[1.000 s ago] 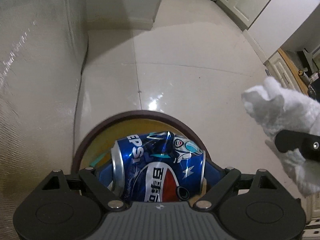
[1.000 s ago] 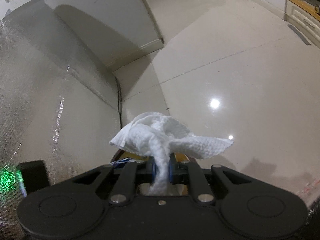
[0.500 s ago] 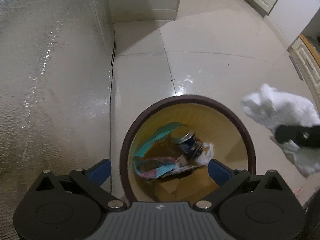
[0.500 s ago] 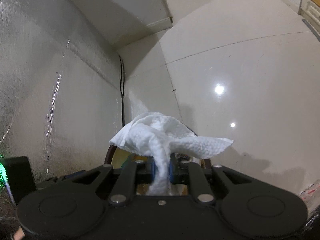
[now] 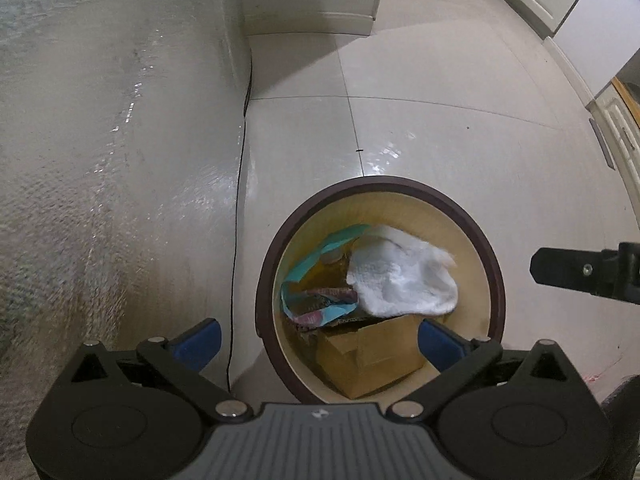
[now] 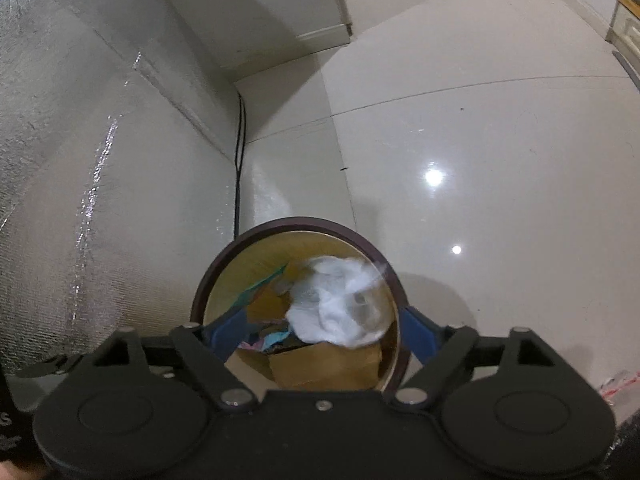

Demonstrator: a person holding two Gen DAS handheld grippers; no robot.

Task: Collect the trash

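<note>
A round waste bin (image 5: 276, 256) (image 6: 208, 280) with a dark brown rim and tan inside stands on the tiled floor. A crumpled white paper towel (image 5: 400, 280) (image 6: 336, 308) is inside the bin, blurred in the right wrist view. Under it lie a cardboard box (image 5: 372, 352) (image 6: 324, 364), teal wrapper scraps (image 5: 304, 268) and a can mostly hidden. My left gripper (image 5: 320, 340) is open above the bin, nothing between its blue pads. My right gripper (image 6: 320, 330) hangs over the bin with its jaws opening, free of the towel. One right finger (image 5: 560, 268) shows in the left wrist view.
A silver foil-covered wall (image 5: 112, 160) stands close on the left, with a thin black cable (image 5: 240, 200) running down along its foot. Glossy cream floor tiles (image 5: 460, 128) spread to the right. White cabinets (image 5: 560, 8) stand far right.
The blue can left my left gripper and fell into the bin. My right gripper opened and the white paper towel dropped into the bin. Both views shifted so the bin sits fuller in frame.
</note>
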